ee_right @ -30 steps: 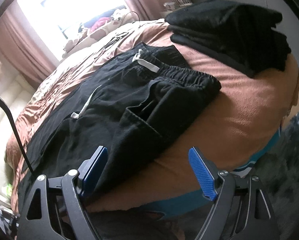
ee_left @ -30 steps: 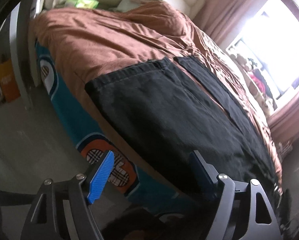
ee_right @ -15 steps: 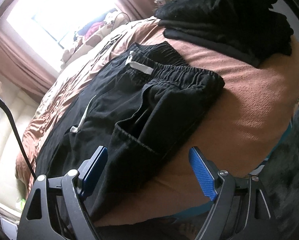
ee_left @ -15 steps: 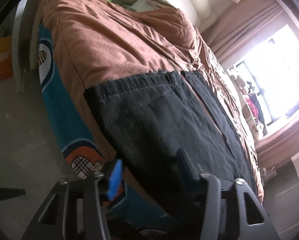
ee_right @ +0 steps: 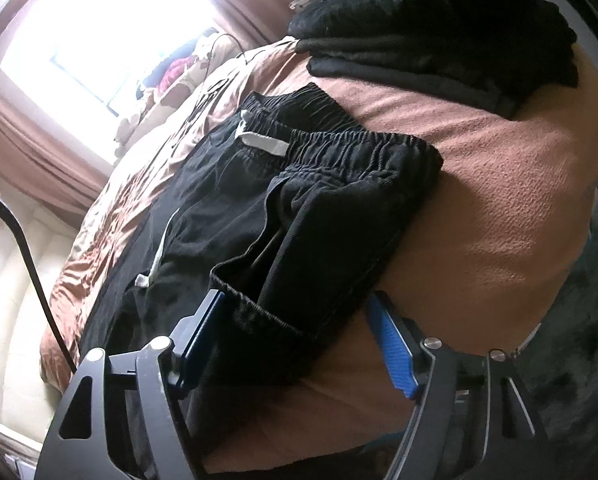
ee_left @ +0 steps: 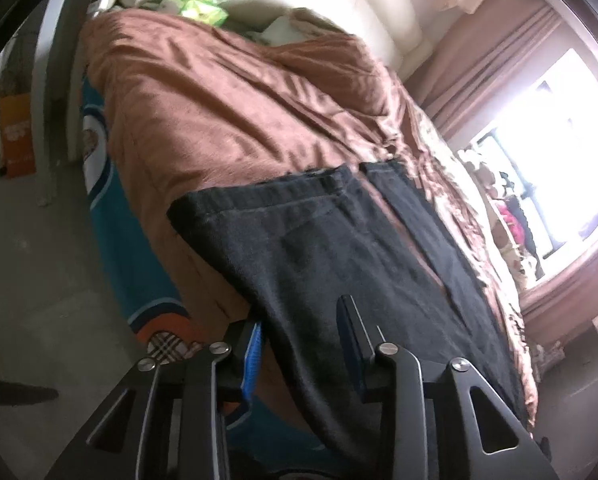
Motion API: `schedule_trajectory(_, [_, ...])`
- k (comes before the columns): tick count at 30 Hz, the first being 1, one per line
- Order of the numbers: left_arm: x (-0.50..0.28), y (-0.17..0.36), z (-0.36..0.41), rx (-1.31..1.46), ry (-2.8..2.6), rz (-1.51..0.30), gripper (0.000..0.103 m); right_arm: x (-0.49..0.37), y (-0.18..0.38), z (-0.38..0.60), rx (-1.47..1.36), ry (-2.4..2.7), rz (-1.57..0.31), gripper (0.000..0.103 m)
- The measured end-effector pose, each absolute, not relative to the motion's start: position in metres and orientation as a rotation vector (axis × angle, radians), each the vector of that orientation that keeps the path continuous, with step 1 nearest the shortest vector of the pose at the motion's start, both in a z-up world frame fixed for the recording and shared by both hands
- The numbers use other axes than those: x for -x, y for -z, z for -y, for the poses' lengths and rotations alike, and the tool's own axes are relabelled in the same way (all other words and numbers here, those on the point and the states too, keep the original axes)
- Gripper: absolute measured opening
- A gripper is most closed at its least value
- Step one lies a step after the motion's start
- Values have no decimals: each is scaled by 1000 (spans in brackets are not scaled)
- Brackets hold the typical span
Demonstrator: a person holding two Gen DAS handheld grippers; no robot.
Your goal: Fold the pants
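Black pants lie flat on a brown bedspread. The left wrist view shows the two leg ends (ee_left: 339, 248) with their hems toward the headboard. My left gripper (ee_left: 299, 344) has narrowed around the near leg's side edge; its jaws still stand a little apart with cloth between them. The right wrist view shows the waist end (ee_right: 319, 184) with an elastic band, a white drawstring (ee_right: 263, 144) and an open side pocket. My right gripper (ee_right: 299, 332) is open, its jaws straddling the pocket edge at the bed's side.
A stack of folded black clothes (ee_right: 439, 36) sits on the bed beyond the waistband. A black cable (ee_right: 27, 256) hangs at the left. The bed's teal patterned side (ee_left: 127, 240) drops to a grey floor. Pillows and green items (ee_left: 199, 8) lie at the headboard.
My left gripper has moved in onto the near leg's edge and its jaws have closed much of the way. My right gripper has moved forward onto the pocket edge, still open.
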State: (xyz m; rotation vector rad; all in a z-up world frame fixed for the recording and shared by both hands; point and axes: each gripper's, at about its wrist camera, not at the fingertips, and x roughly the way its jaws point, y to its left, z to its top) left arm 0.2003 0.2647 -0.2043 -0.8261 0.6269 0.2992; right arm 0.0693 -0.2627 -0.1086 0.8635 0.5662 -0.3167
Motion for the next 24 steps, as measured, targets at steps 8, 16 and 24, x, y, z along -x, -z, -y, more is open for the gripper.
schedule_trajectory(8, [-203,216,-266,871,-334,-626,24,-69,119,278,-964,313,-504,50])
schedule_trajectory(16, [-208,191,-267,845,-325,-580,10,-67,120,287,-1005,317,-468,10])
schedule_trajectory(24, [-219,164,-263,807,-309,-551,7,-66,92,281,-944,317,-398,4])
